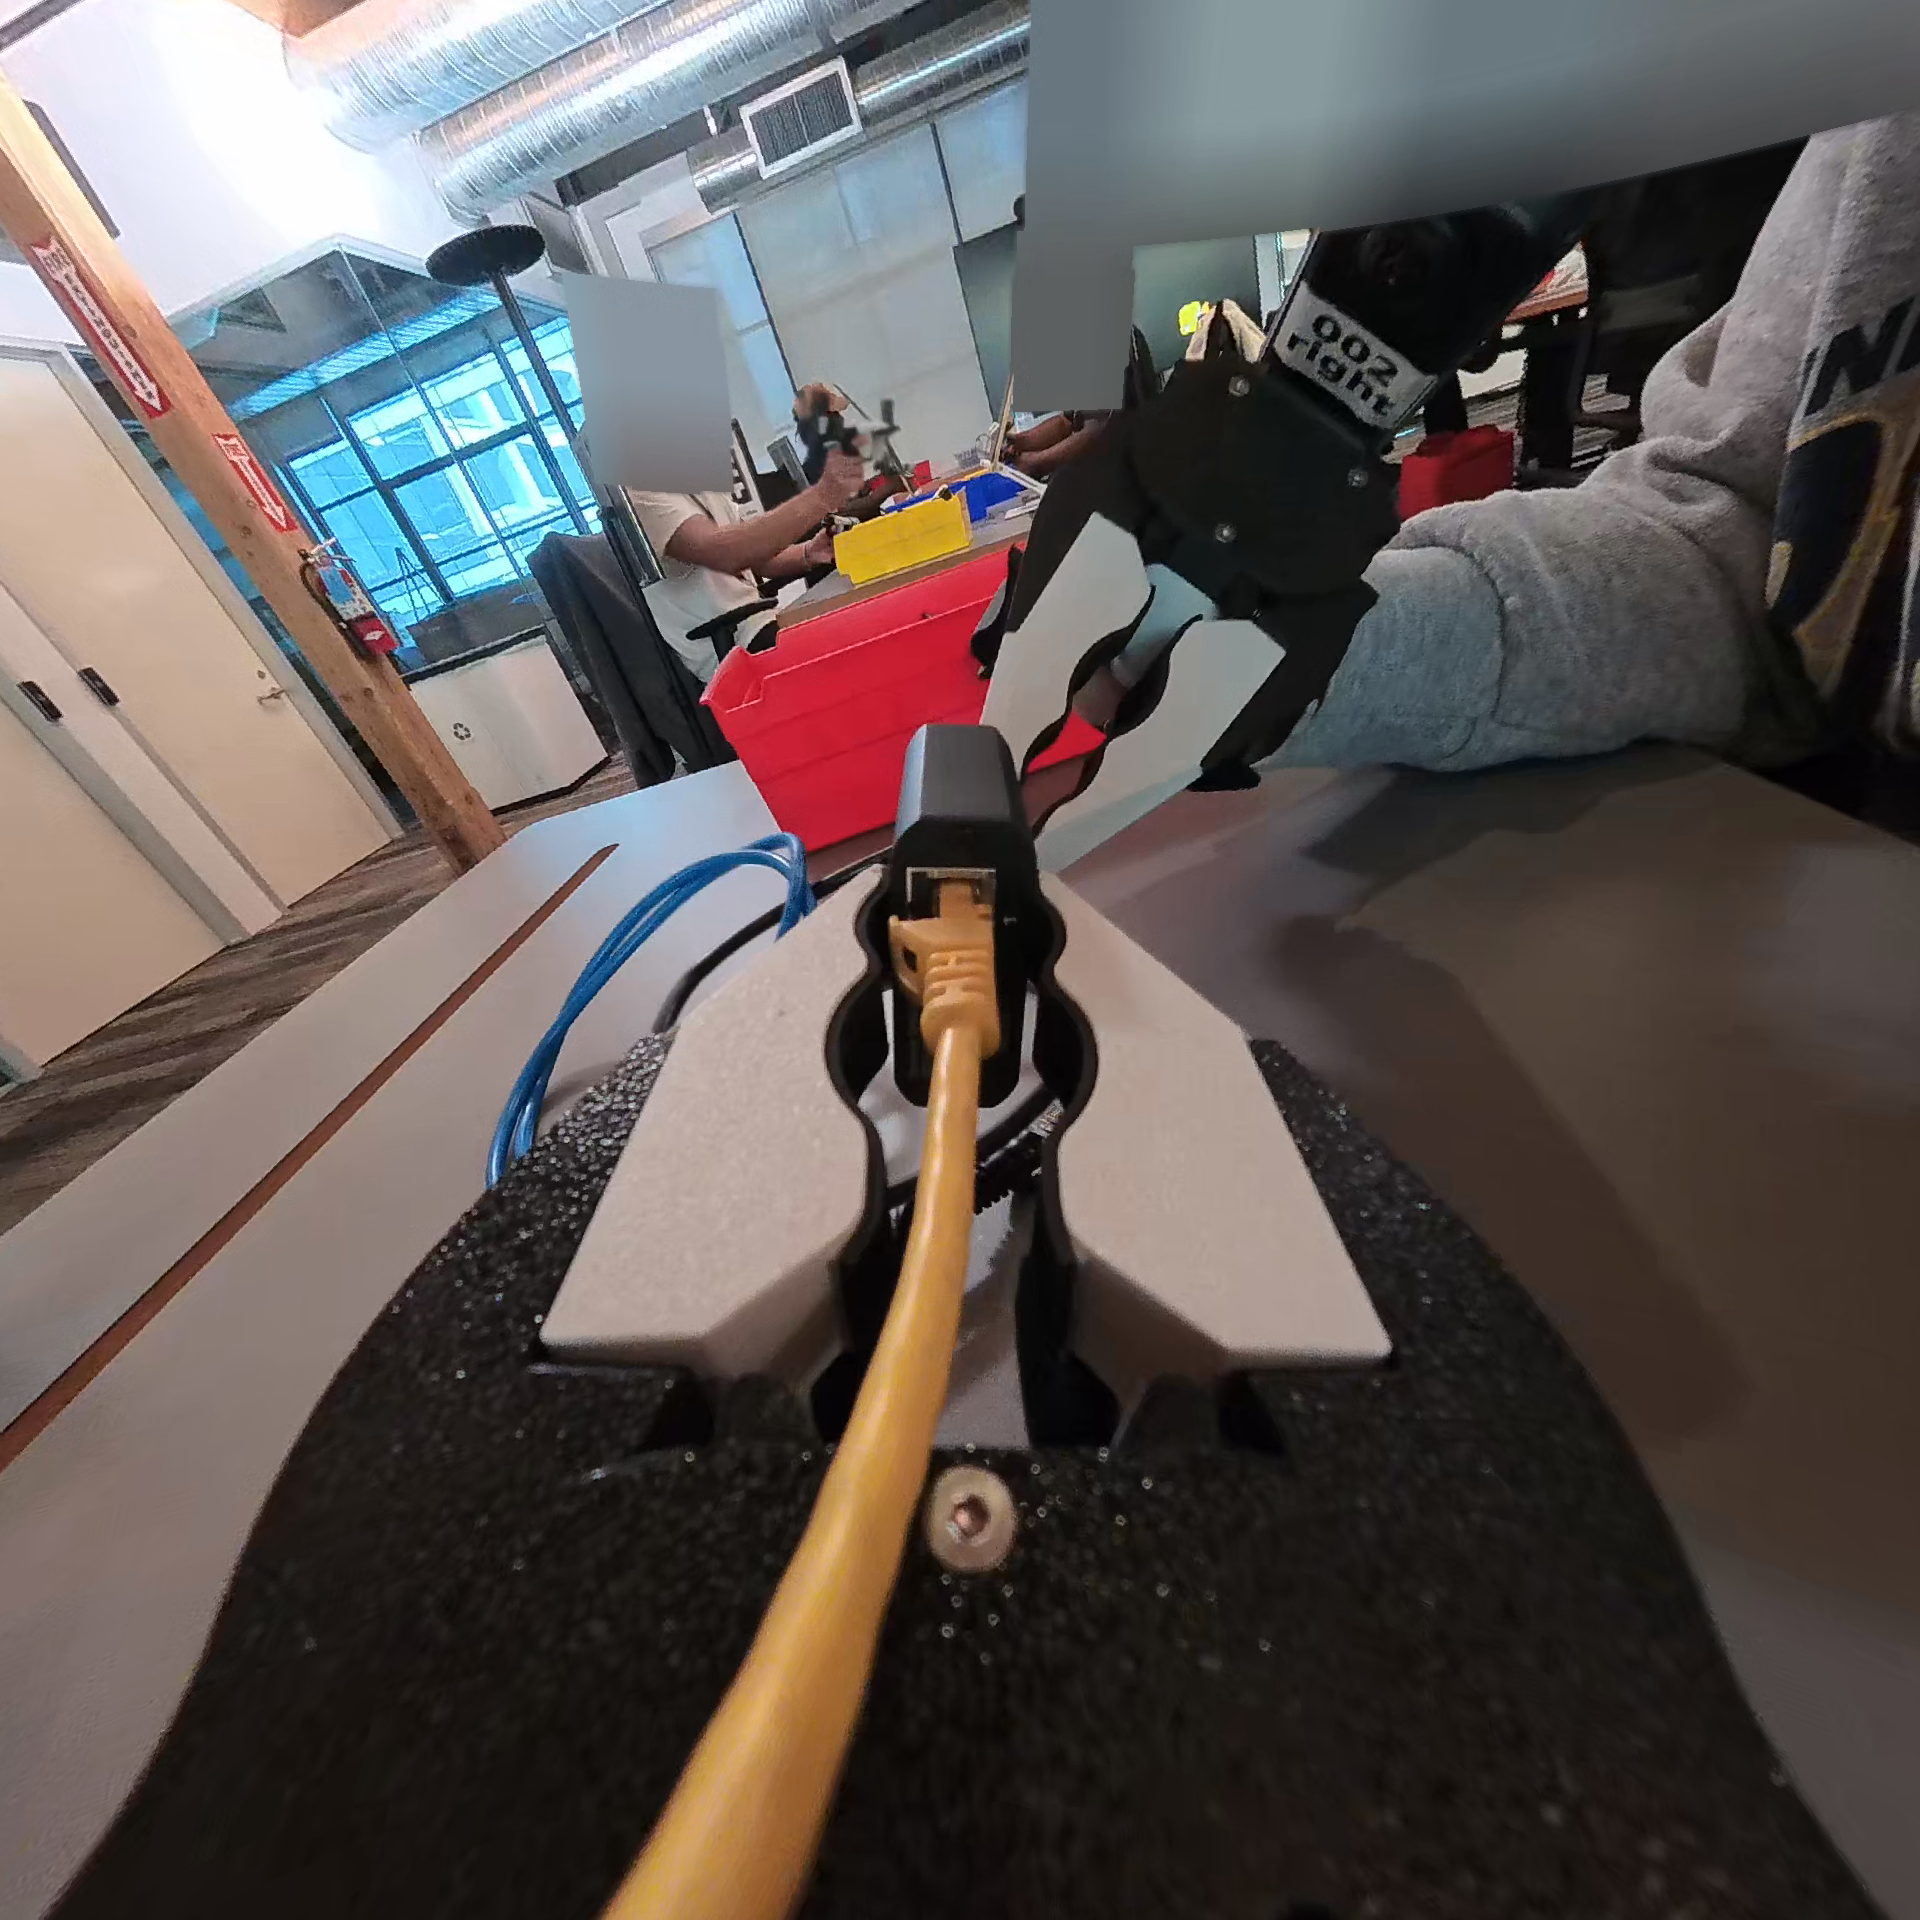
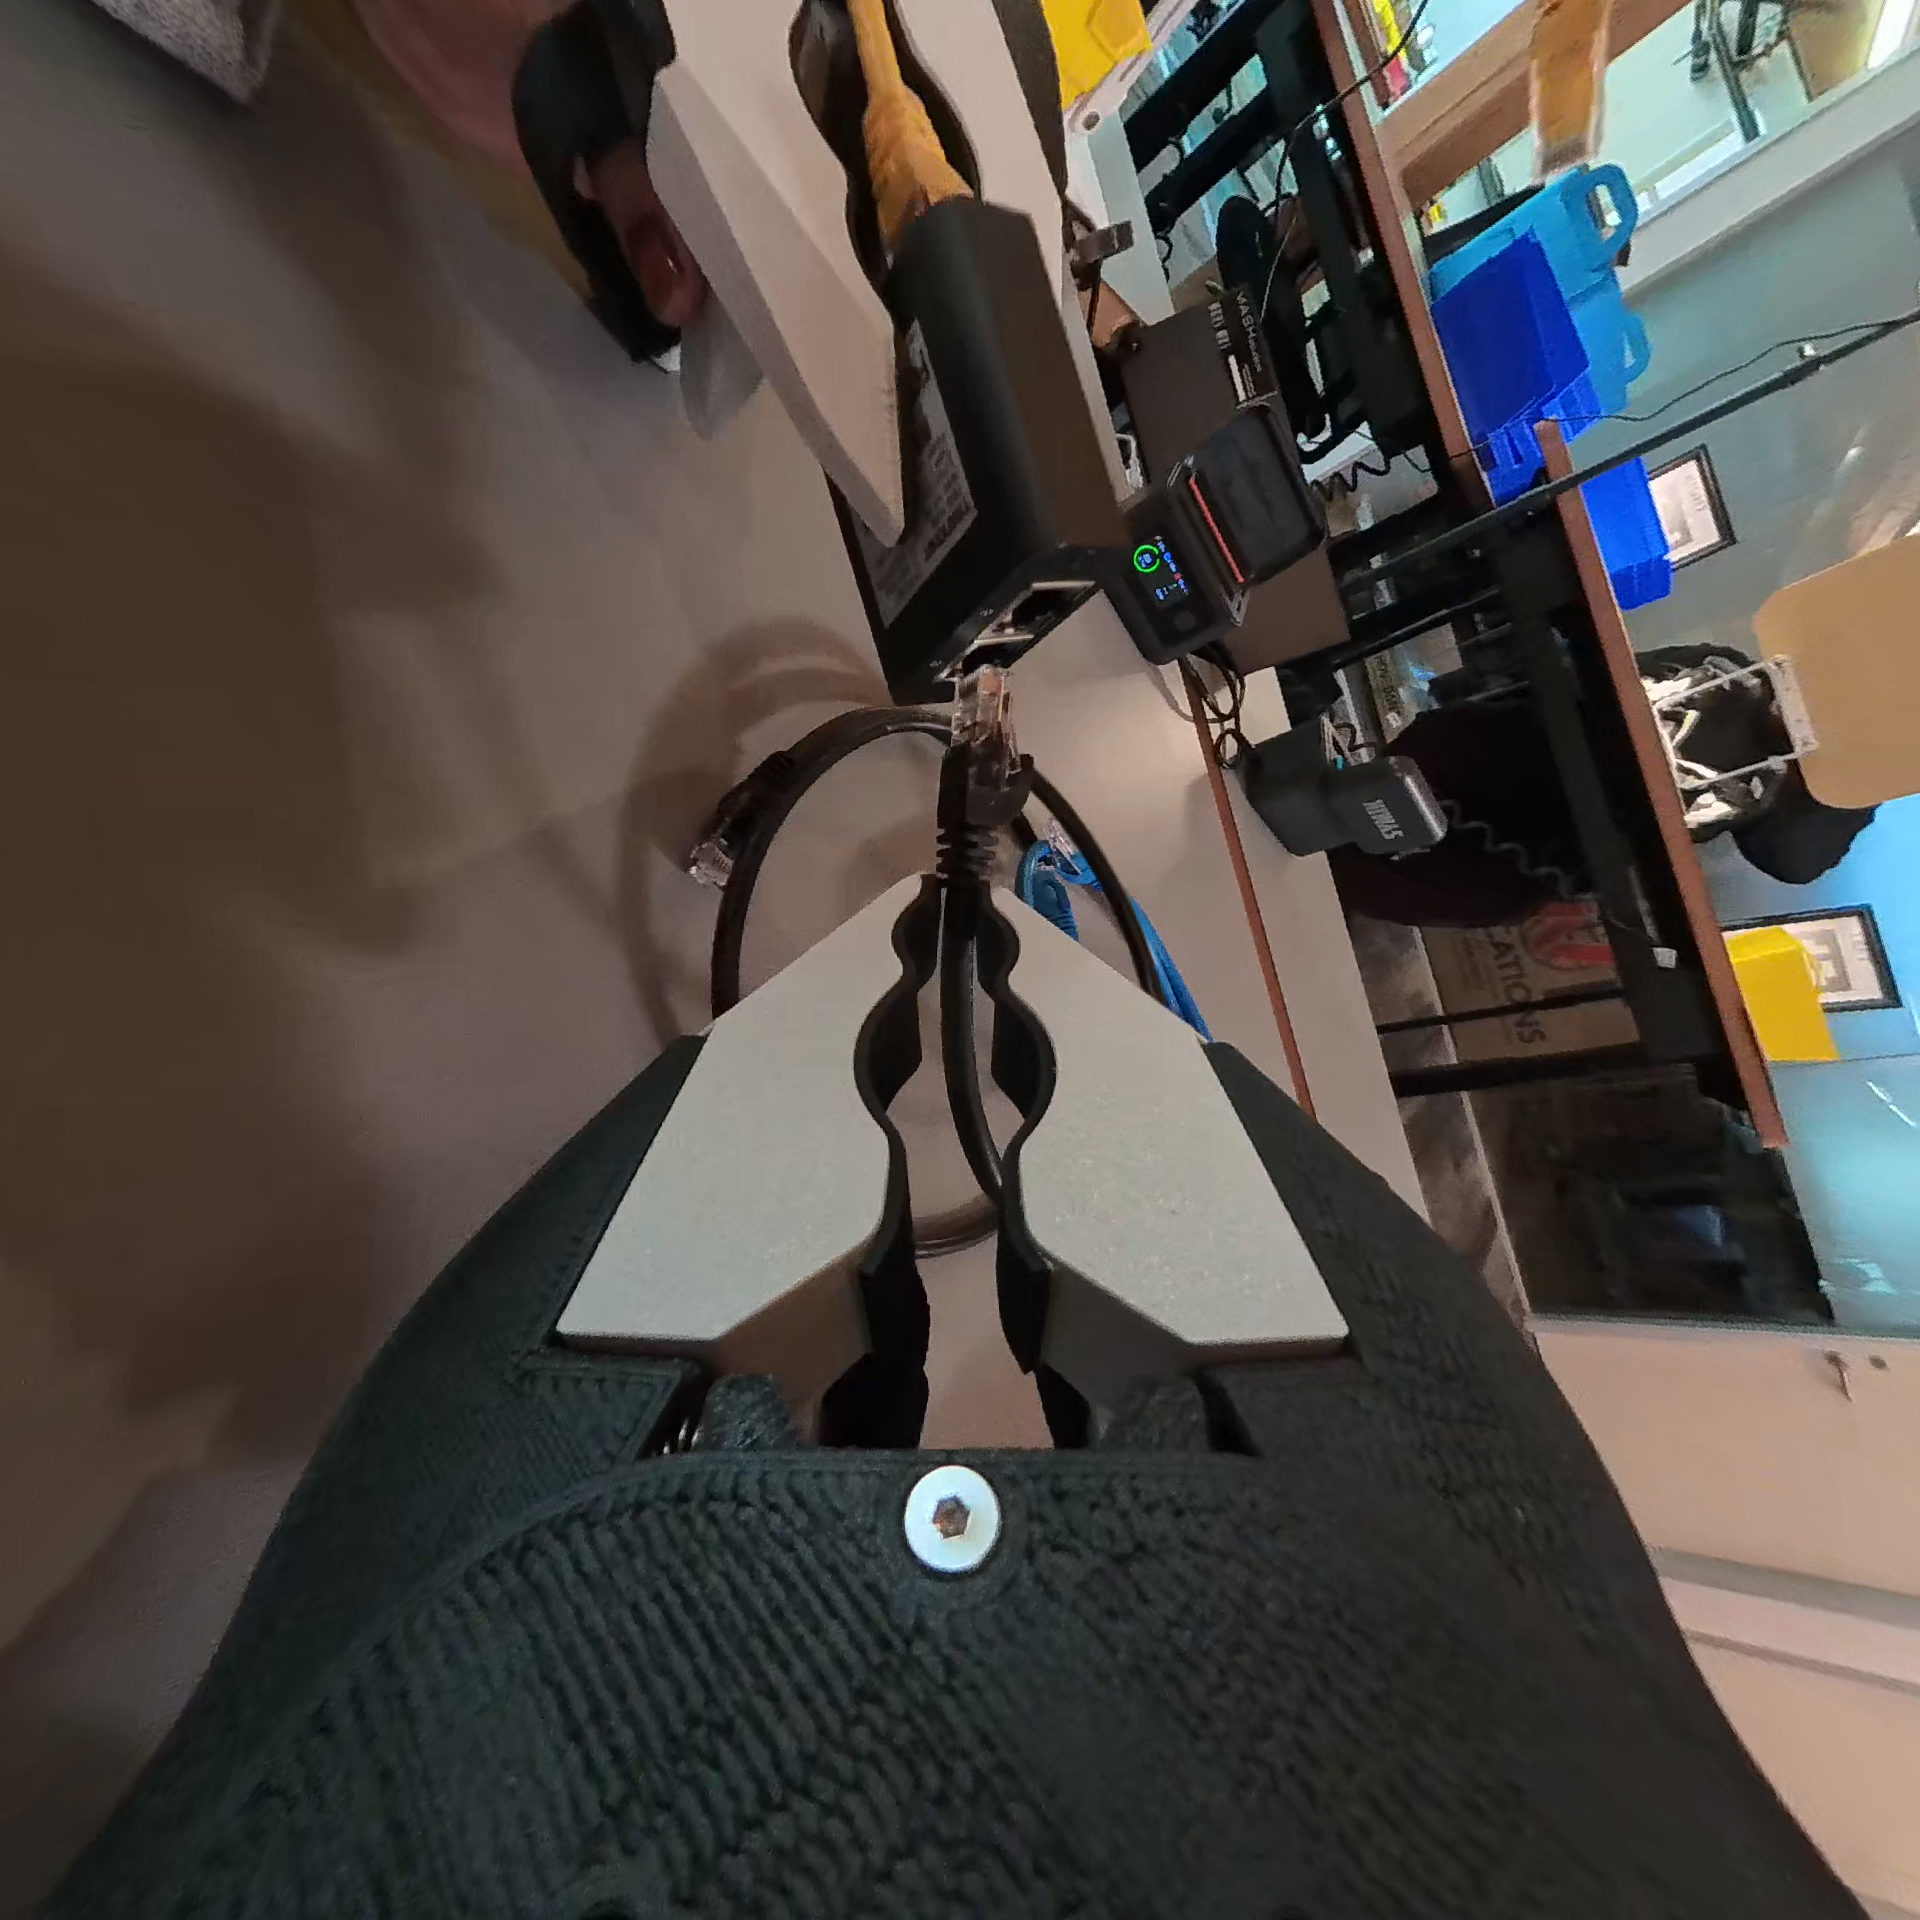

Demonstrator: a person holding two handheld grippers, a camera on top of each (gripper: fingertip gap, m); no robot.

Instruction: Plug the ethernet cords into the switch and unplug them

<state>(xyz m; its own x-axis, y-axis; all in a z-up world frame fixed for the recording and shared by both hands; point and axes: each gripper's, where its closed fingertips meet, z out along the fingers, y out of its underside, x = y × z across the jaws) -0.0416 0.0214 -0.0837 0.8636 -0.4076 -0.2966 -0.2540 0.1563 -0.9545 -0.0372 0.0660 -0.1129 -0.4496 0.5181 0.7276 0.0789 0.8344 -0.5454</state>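
Observation:
My left gripper (image 1: 961,883) is shut on the sides of a small black switch (image 1: 956,790) and holds it above the grey table (image 1: 1558,1039). A yellow ethernet cord (image 1: 935,1195) is plugged into the port facing this camera. My right gripper (image 2: 961,894) is shut on a black ethernet cord (image 2: 966,821), just behind its clear plug (image 2: 982,717). The plug's tip is at the mouth of a port on the switch's other end (image 2: 977,416). I cannot tell whether it is seated. The right gripper also shows beyond the switch in the left wrist view (image 1: 1112,758).
A blue cord (image 1: 582,987) lies coiled on the table, left of the switch. The black cord's other plug (image 2: 712,857) lies loose there. A red bin (image 1: 862,707) stands past the table's edge. A black device with a lit screen (image 2: 1174,582) sits near the switch. A grey sleeve (image 1: 1558,623) rests at the right. About 6 cm separates my left fingertips from my right.

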